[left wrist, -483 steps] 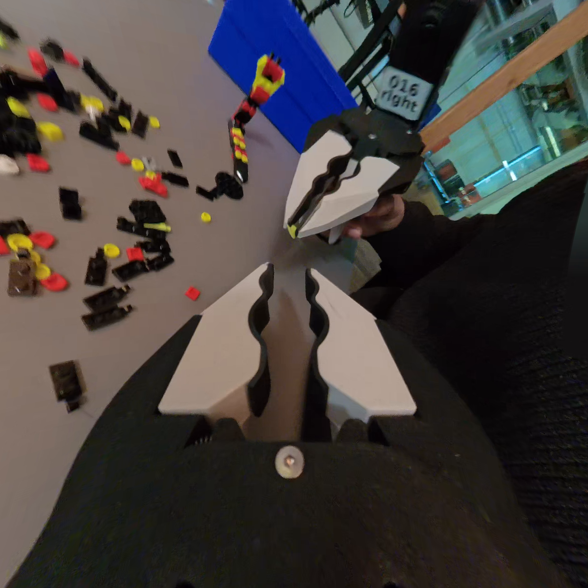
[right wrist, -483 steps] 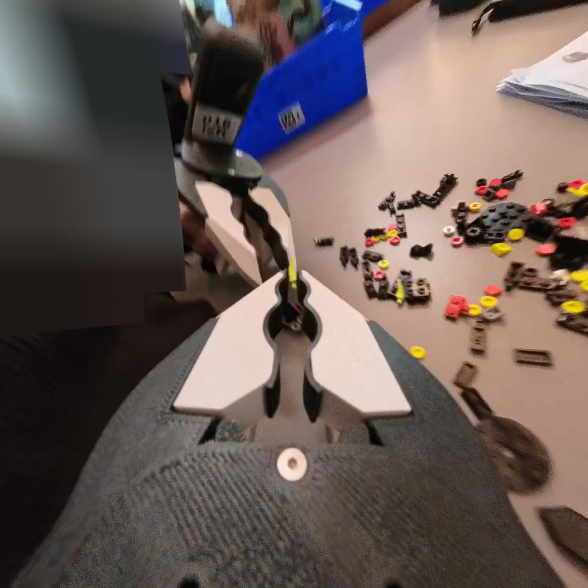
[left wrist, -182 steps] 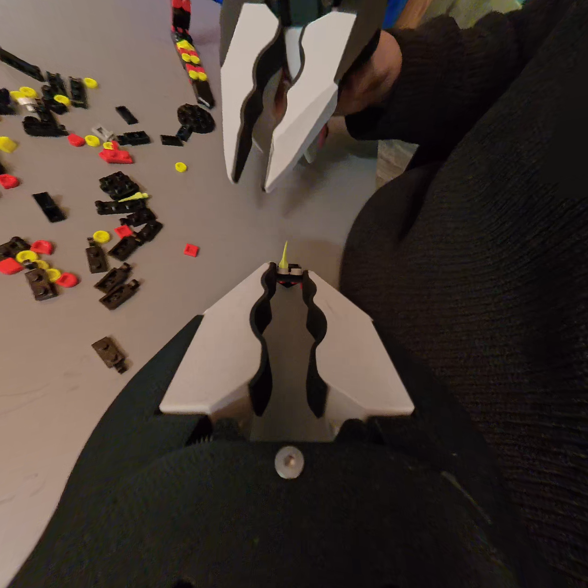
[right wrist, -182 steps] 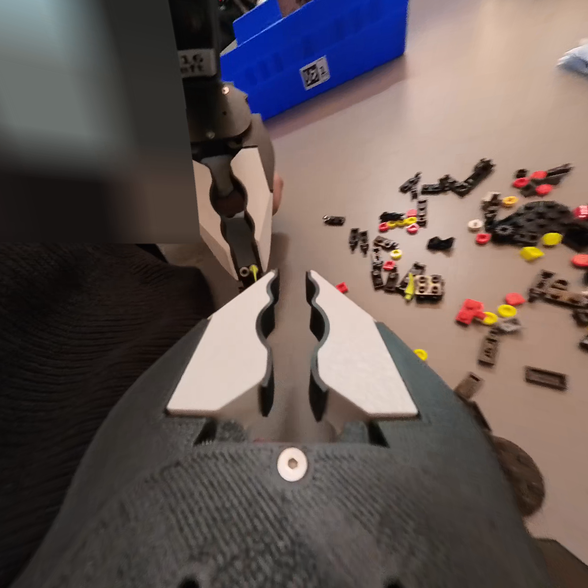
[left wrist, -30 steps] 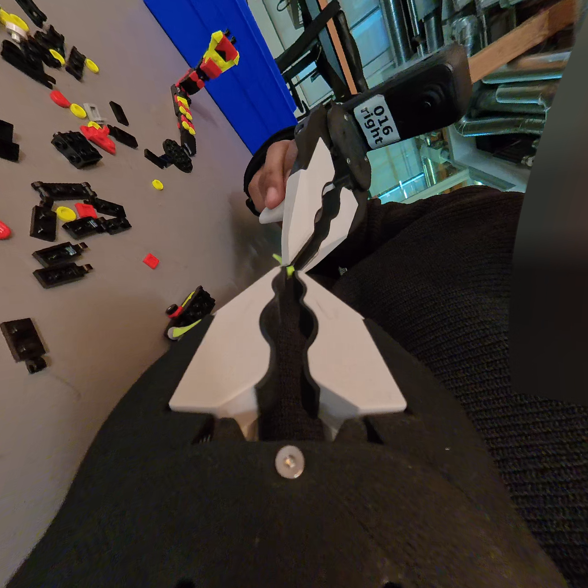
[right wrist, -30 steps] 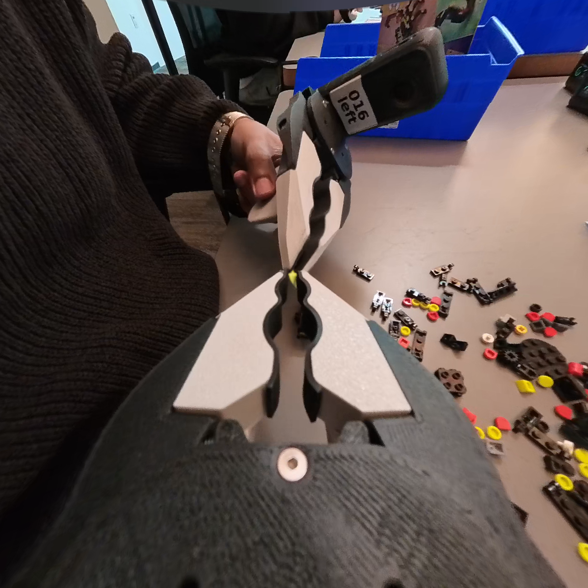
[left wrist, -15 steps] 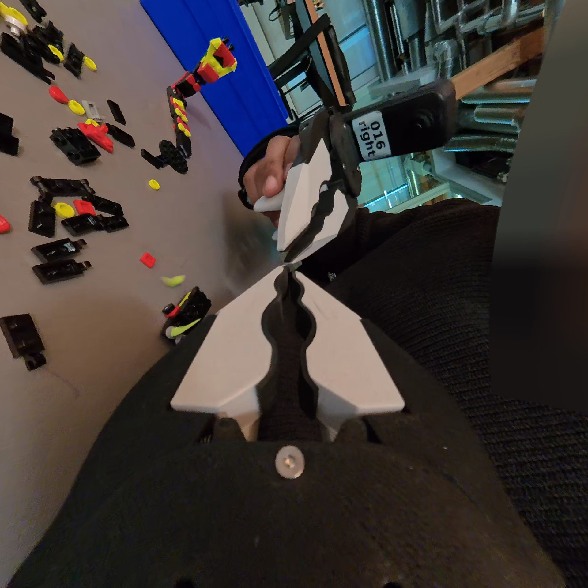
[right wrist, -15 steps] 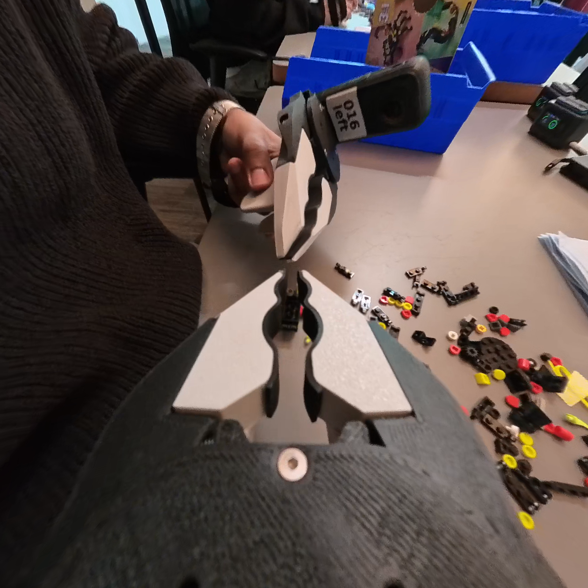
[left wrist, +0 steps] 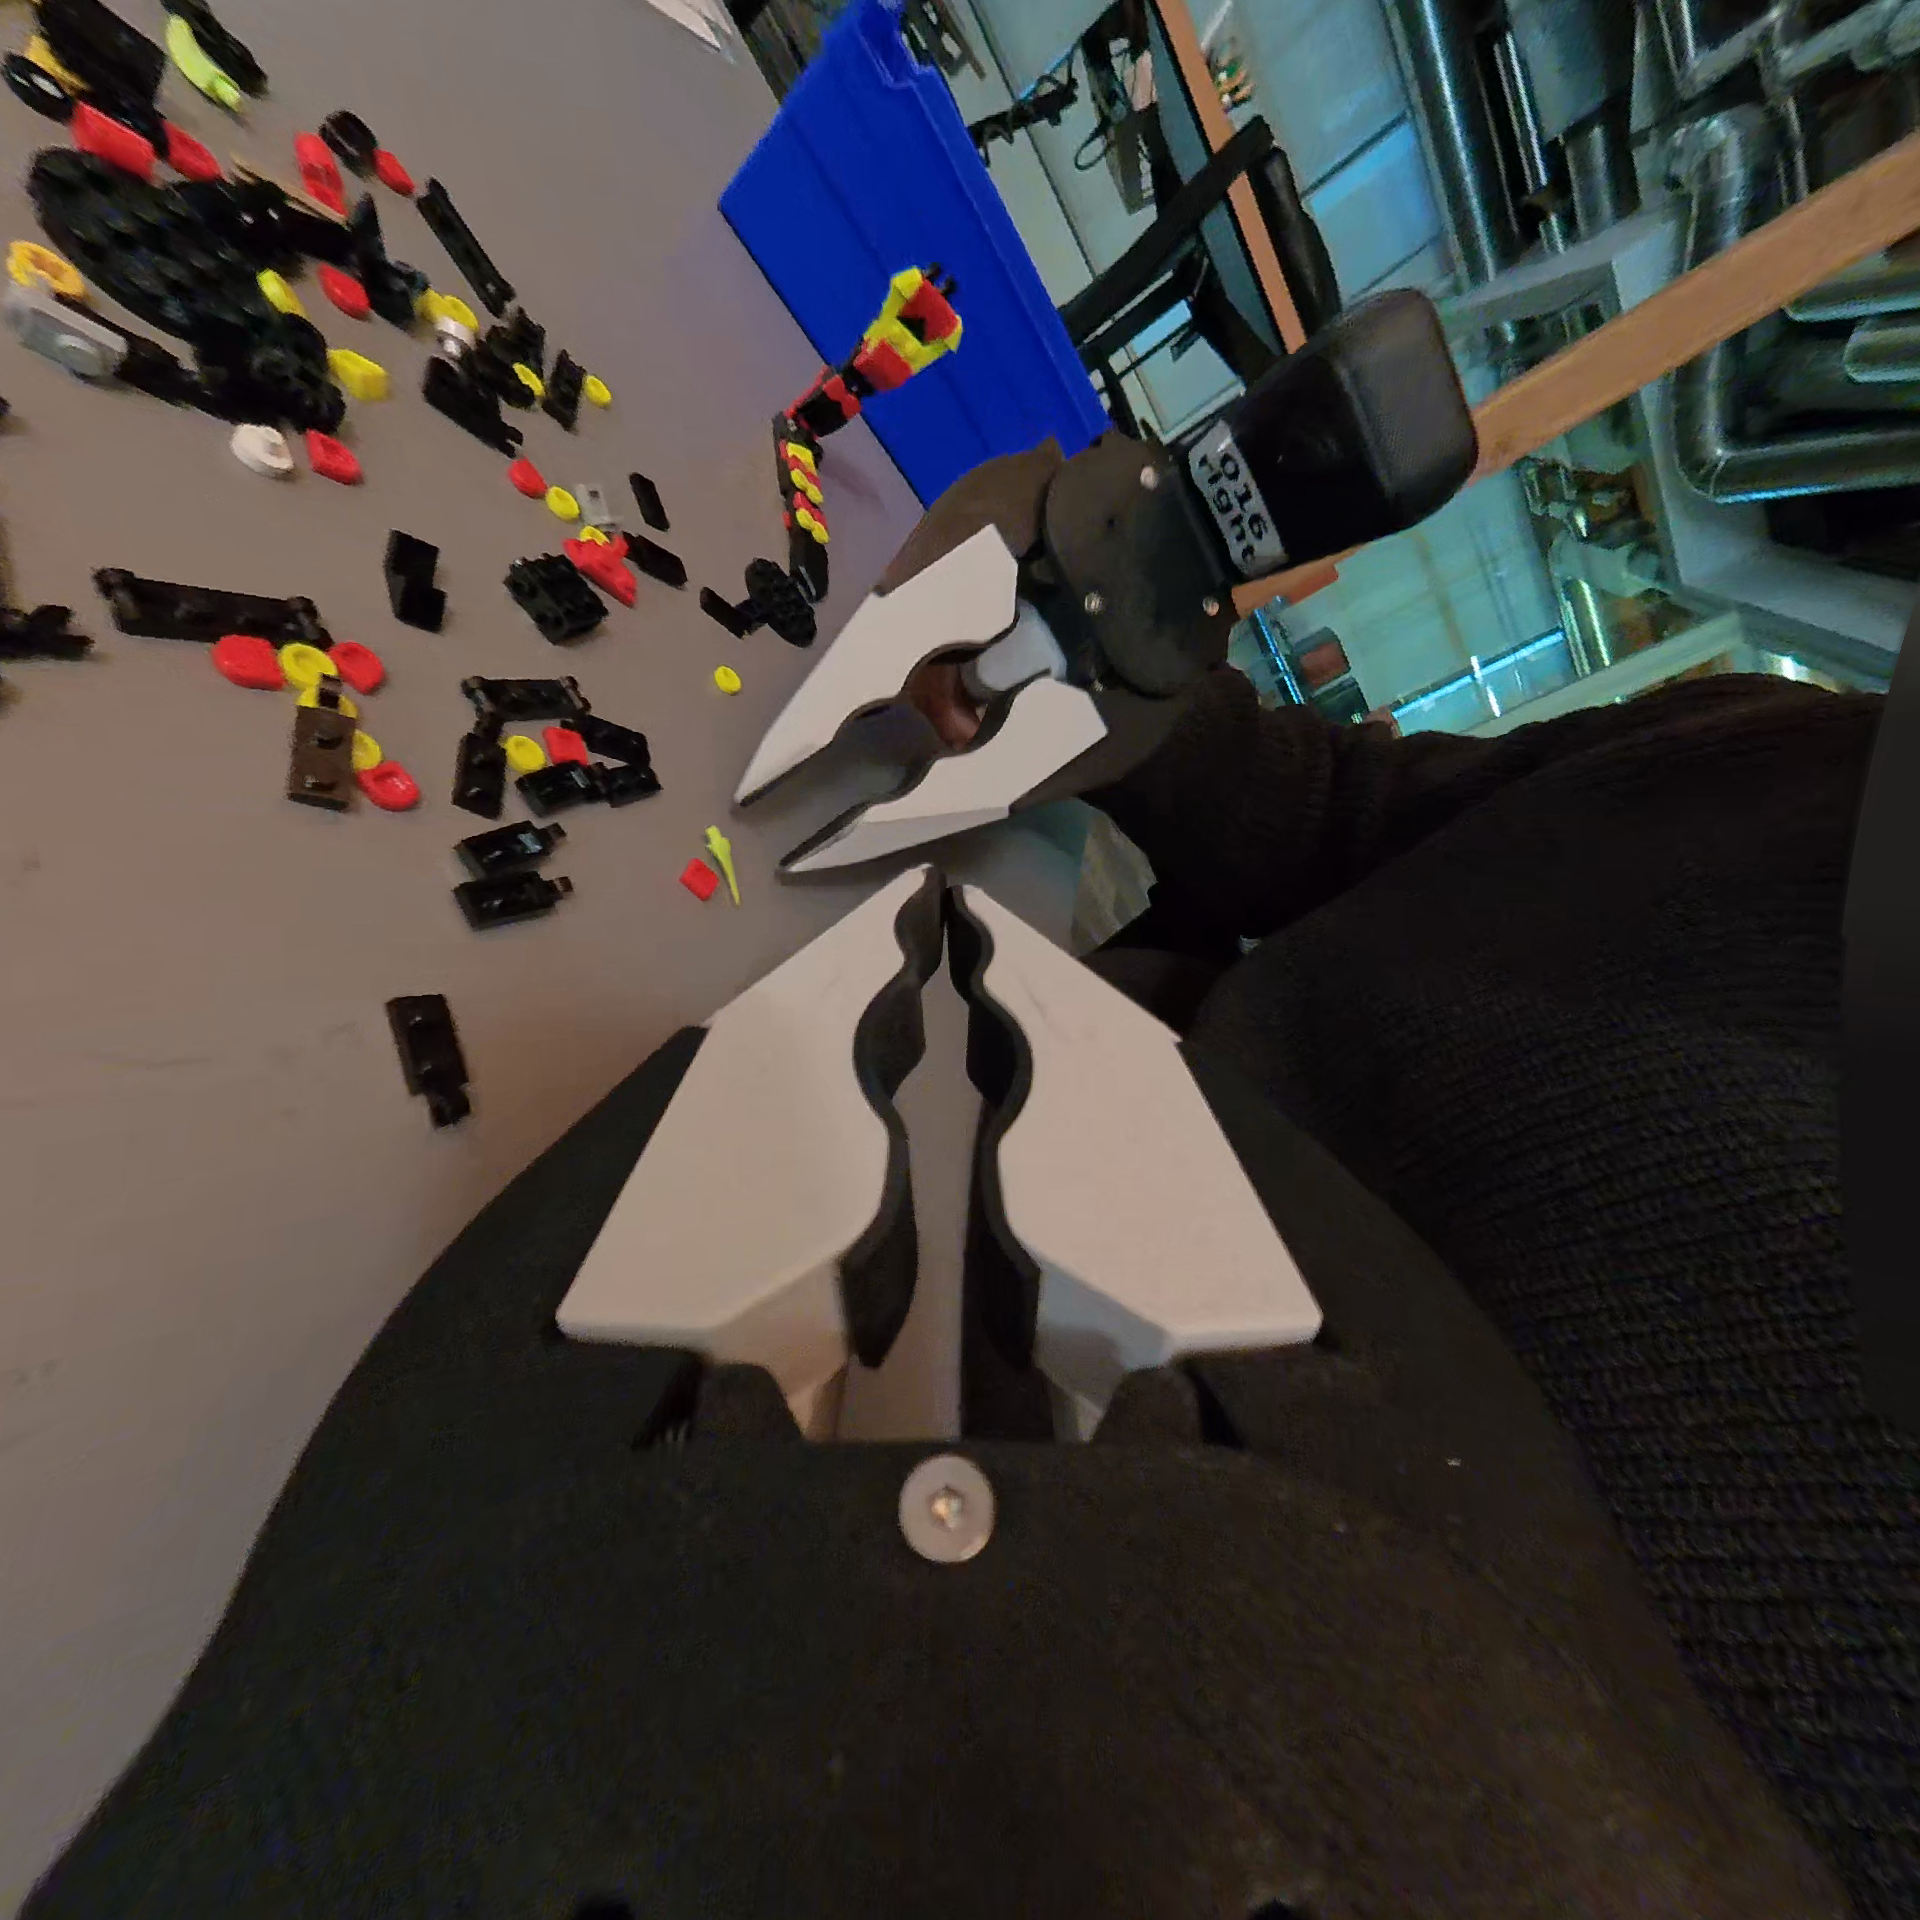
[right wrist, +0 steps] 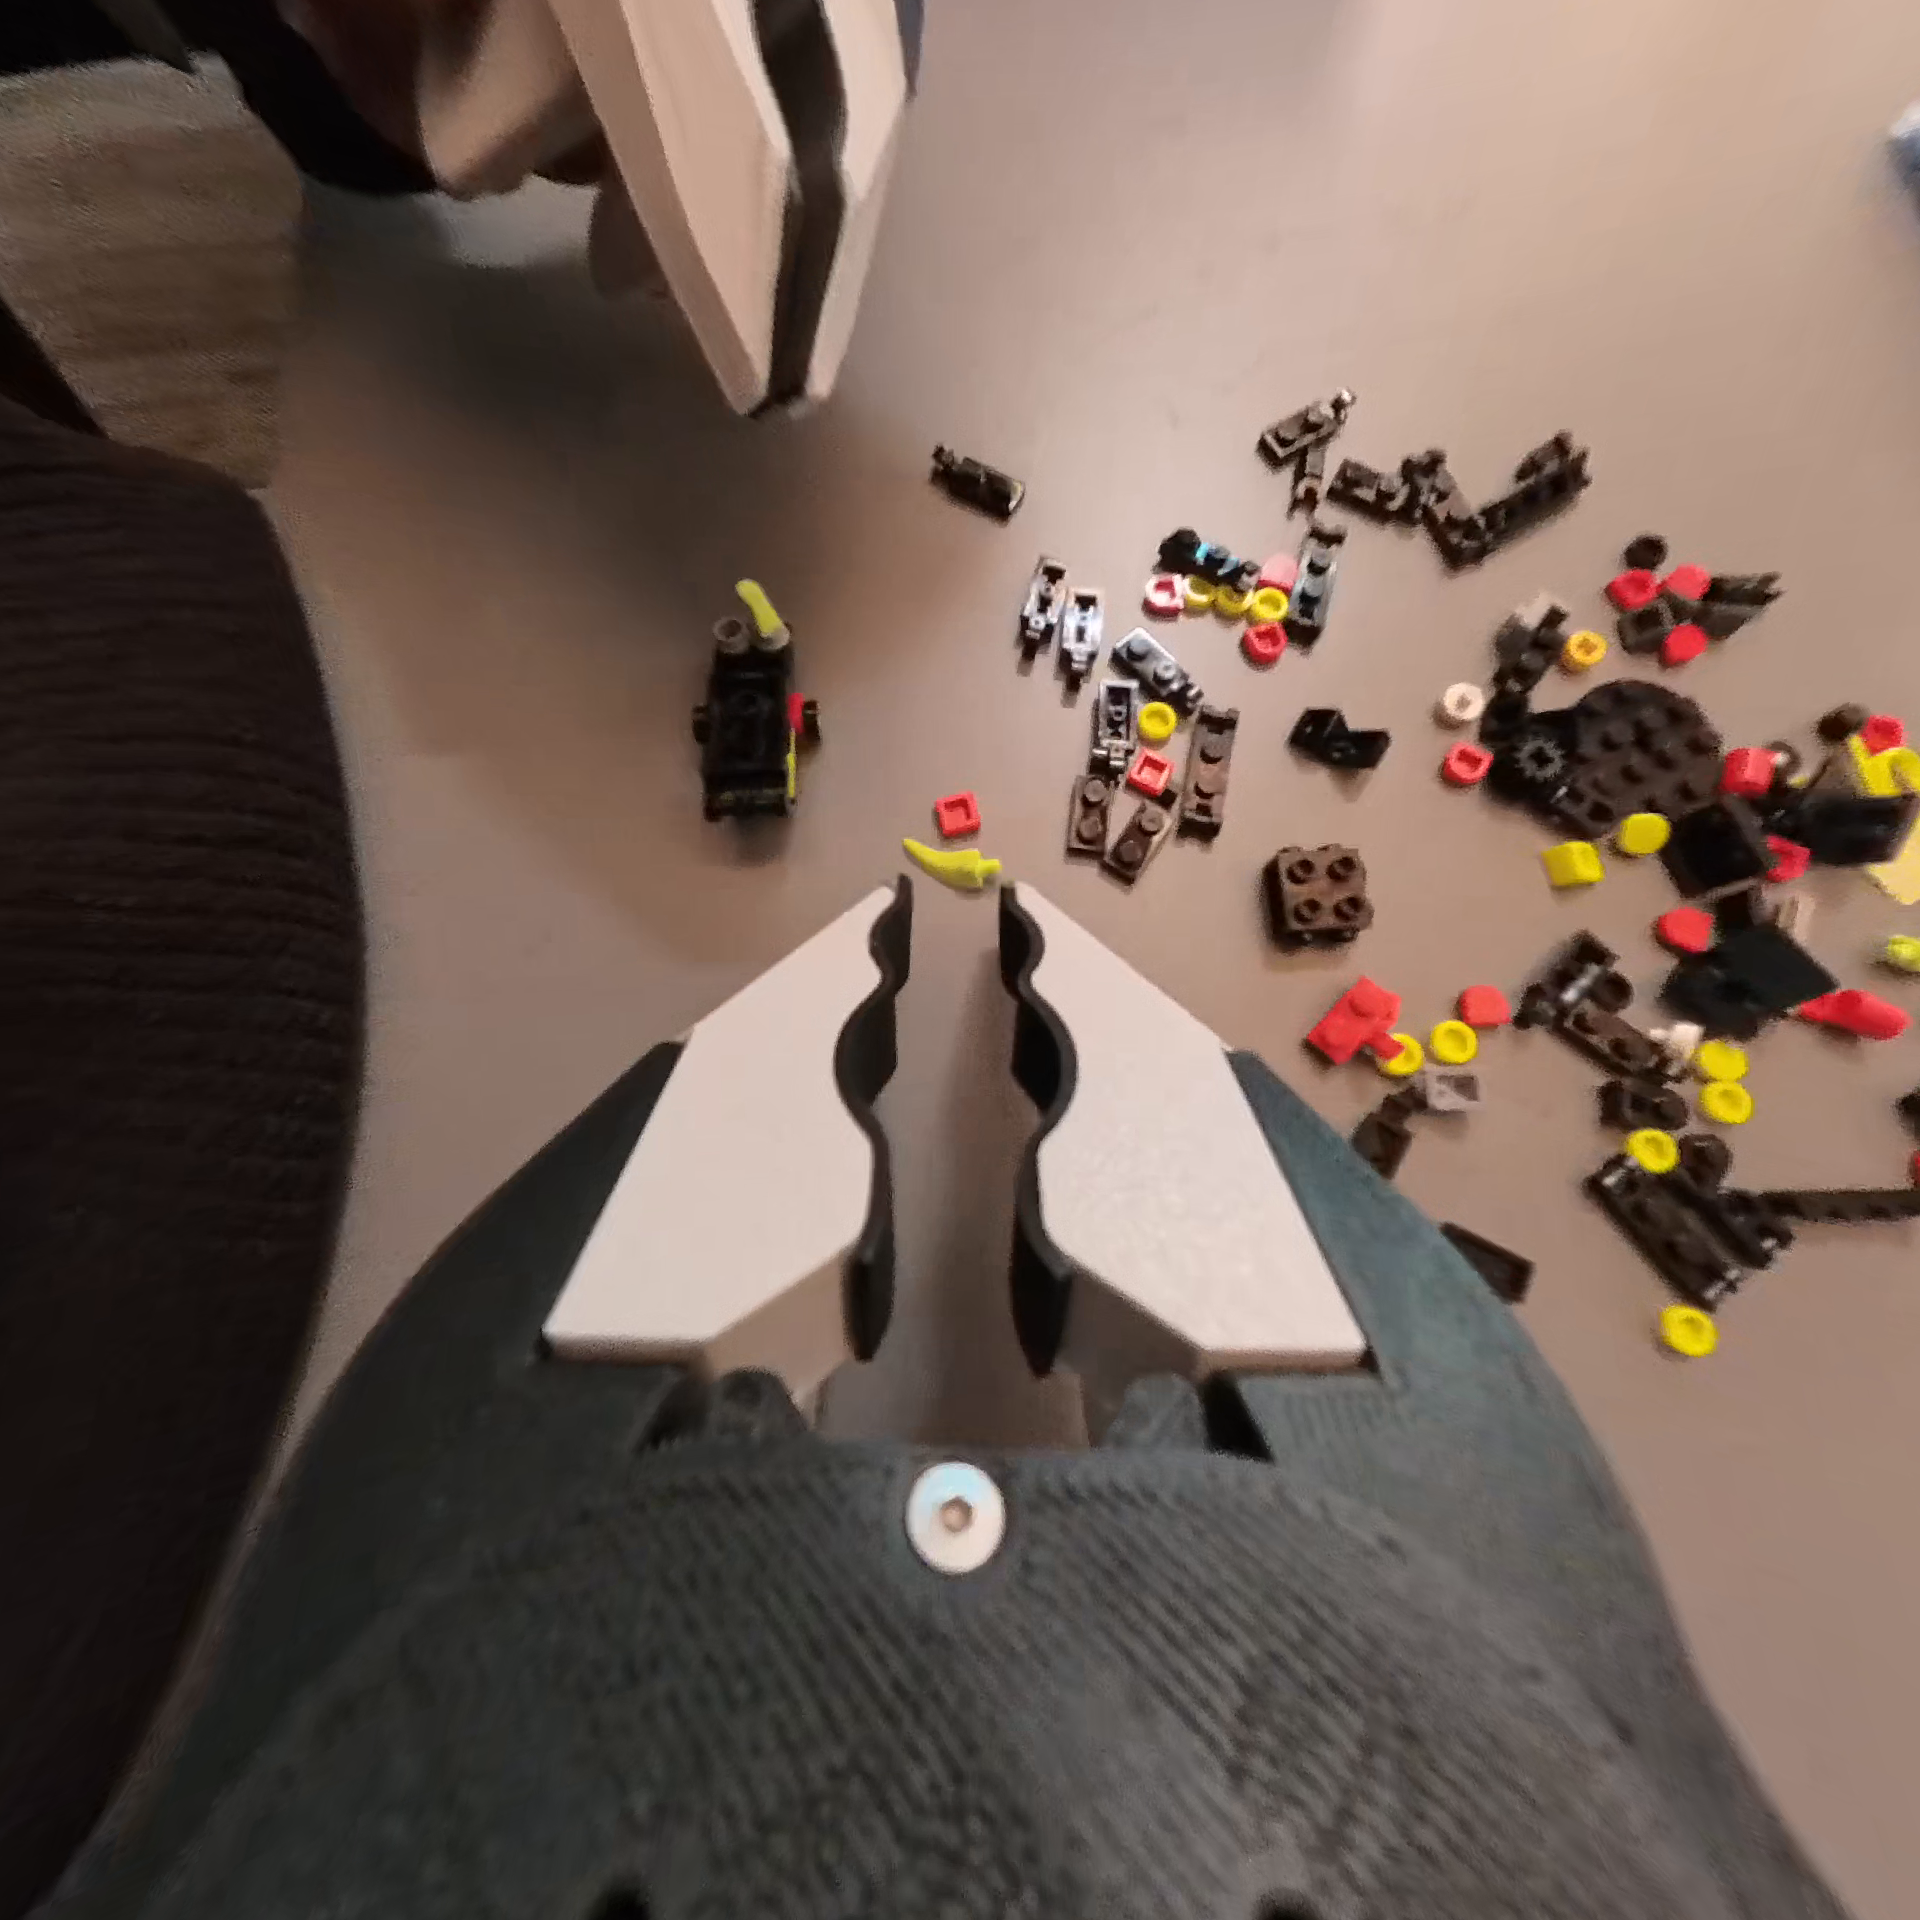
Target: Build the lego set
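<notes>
A lime claw piece [right wrist: 951, 862] lies on the table just beyond my right gripper's [right wrist: 953, 888] open, empty tips, beside a small red tile [right wrist: 956, 814]. In the left wrist view the right gripper [left wrist: 769, 831] hangs open just right of the claw [left wrist: 722, 852]. A small black sub-assembly [right wrist: 753, 717] with one lime claw on it lies left of that. My left gripper [left wrist: 945, 896] is shut and empty, held above the table near its edge. It shows at the top of the right wrist view [right wrist: 774, 395].
Several loose black, red and yellow pieces [right wrist: 1558, 831] are scattered over the grey table [left wrist: 208, 1143]. A red, yellow and black jointed model part [left wrist: 831, 416] stands in front of a blue bin [left wrist: 894, 260]. The person's dark sweater [left wrist: 1558, 1039] fills the near side. Spacing between my two grippers at the tips: around 8 cm.
The lime claw that was between the two grippers' tips has dropped to the table. My right gripper has opened and gone down beside it. The two grippers have moved apart.
</notes>
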Action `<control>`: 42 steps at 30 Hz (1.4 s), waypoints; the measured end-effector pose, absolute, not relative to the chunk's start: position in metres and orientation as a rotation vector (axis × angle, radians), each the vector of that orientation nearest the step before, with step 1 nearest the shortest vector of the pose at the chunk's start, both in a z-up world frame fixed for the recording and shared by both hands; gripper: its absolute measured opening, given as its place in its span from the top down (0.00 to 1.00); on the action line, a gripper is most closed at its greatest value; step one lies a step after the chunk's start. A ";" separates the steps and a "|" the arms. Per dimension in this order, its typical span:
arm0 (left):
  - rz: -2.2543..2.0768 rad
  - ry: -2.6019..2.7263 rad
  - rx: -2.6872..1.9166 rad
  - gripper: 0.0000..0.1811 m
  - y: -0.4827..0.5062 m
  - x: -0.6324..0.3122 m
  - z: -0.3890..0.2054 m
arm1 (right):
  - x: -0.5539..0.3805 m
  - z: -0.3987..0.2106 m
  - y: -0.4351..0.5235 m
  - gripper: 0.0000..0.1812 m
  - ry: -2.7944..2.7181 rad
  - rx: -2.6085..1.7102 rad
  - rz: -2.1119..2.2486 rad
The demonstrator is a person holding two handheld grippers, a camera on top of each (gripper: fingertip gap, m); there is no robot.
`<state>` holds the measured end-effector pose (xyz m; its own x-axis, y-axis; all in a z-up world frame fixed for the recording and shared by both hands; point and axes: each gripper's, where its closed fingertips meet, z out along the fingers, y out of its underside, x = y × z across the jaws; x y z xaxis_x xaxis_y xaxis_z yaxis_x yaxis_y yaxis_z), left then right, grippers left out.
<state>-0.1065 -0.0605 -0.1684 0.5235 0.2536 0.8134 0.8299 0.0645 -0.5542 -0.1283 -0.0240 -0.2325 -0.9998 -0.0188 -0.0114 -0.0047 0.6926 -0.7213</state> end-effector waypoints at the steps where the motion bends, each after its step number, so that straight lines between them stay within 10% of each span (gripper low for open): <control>1: -0.552 -0.995 -1.478 1.00 -0.062 -0.109 -0.168 | -0.128 -0.237 -0.025 0.91 2.874 0.007 -1.195; 42: -0.258 -0.819 -1.784 1.00 -0.040 -0.095 -0.183 | -0.103 -0.167 -0.053 1.00 2.448 0.038 -1.609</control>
